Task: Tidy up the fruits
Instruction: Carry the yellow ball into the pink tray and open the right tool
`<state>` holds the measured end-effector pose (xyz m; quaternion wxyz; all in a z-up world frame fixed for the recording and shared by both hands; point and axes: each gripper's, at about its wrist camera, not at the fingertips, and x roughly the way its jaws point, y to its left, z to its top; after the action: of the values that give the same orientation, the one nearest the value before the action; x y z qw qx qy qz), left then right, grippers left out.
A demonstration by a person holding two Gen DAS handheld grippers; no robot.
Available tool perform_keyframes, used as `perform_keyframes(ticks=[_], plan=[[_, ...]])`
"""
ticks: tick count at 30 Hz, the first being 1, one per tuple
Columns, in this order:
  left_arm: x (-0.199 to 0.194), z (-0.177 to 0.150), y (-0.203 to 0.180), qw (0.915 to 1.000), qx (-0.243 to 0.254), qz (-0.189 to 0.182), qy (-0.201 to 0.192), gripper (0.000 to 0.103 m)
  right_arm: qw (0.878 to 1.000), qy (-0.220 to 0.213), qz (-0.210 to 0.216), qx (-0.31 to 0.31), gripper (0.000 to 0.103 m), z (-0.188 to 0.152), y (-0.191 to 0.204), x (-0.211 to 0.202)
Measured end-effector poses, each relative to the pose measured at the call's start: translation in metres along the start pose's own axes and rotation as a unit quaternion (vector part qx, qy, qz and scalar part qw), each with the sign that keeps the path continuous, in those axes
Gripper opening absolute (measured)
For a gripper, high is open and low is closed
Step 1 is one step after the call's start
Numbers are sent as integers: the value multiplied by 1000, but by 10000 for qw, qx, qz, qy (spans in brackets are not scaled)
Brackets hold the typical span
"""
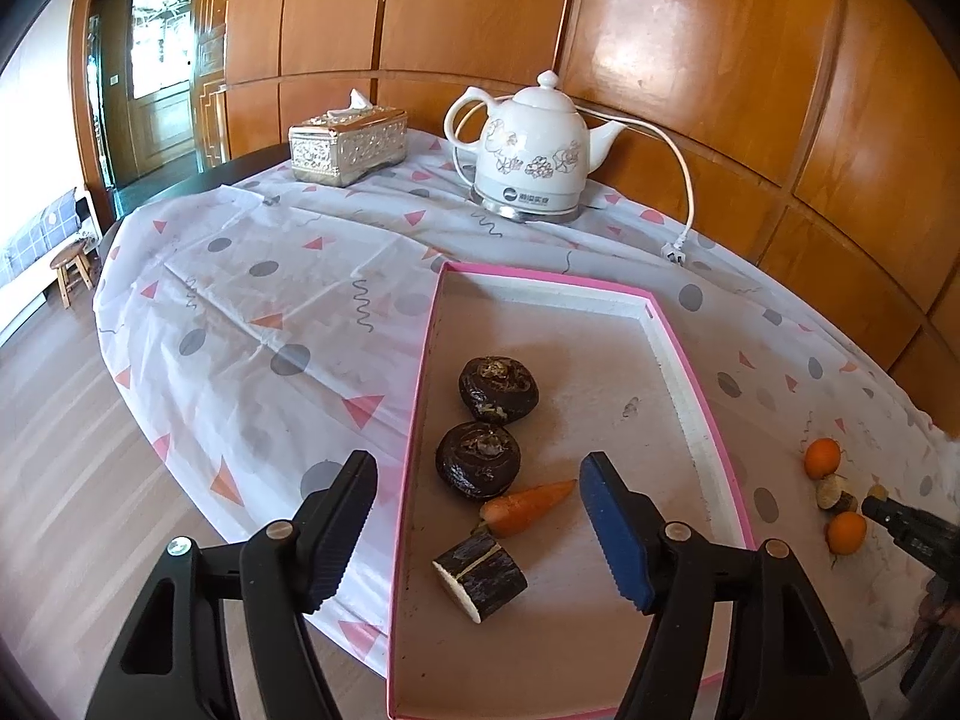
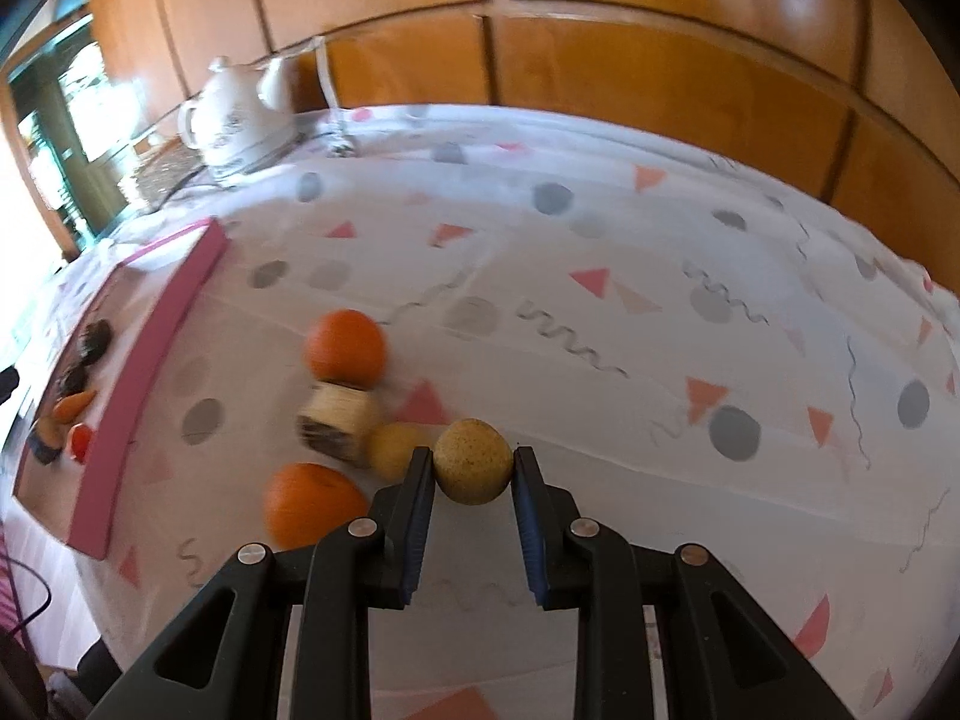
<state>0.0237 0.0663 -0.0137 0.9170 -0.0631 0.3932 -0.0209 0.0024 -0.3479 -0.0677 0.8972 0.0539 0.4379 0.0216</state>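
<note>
While the right tool (image 2: 473, 468) pinches the speckled yellow fruit (image 2: 473, 459) above the counter (image 2: 600, 276), the pink tray (image 2: 150, 360) lies to its left; the left tool (image 1: 474, 516) hangs wide and empty over it.

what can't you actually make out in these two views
- Left wrist view: the right hand-held gripper is cut off by the right edge, so its grip is hidden.
- Left wrist view: the pink tray runs off the bottom edge.
- Right wrist view: motion blur smears the oranges and the tray's contents.
- Right wrist view: the small yellow fruit is partly behind the gripper's finger.
</note>
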Motion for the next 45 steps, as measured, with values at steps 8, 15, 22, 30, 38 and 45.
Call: perform_keyframes(ticks=[8,15,22,30,38,45], plan=[[-3,1,-3,10000,66,-46,-38,71,9979,-163,402,-480,26,10,40,-8],[-9,1,-2,9998,140,-25,-136,71,9915,-148,826,-999,26,16,87,-6],[-12,1,-2,9996,187,-44,-192,71,9825,-80,1288,-1347,26,22,130,-2],[-11,1,0,9997,167,-28,-196,72,9674,13,1715,-1864,26,34,196,5],[-10,1,4,9997,140,-30,-210,73,9652,194,1875,-1811,30,47,234,25],[-10,0,3,9997,158,-50,-201,73,9680,133,1851,-1690,35,43,230,20]])
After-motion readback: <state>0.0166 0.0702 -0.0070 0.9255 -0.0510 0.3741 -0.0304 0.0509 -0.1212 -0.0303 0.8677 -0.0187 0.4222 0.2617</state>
